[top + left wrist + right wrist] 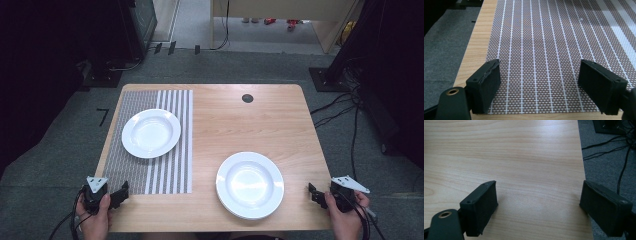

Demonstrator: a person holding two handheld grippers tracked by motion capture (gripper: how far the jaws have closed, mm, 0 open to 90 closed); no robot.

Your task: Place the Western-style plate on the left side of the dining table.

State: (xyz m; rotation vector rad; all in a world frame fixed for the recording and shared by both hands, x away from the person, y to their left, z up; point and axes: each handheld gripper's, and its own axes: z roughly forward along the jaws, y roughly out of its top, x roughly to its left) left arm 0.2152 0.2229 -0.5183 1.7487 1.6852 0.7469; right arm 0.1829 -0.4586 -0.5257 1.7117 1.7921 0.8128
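A wooden surface (250, 125) held a striped placemat (175, 165) on its left side, with a white plate (151, 133) resting on it. A stack of white plates (249, 185) sat near the front right. The left tool (539, 82) hovered over the mat's near edge, jaws apart and empty. The right tool (539, 205) was at the surface's right edge, jaws likewise apart.

White plates (151, 133), a grey-and-white striped mat (170, 170), light wooden table (240, 125).
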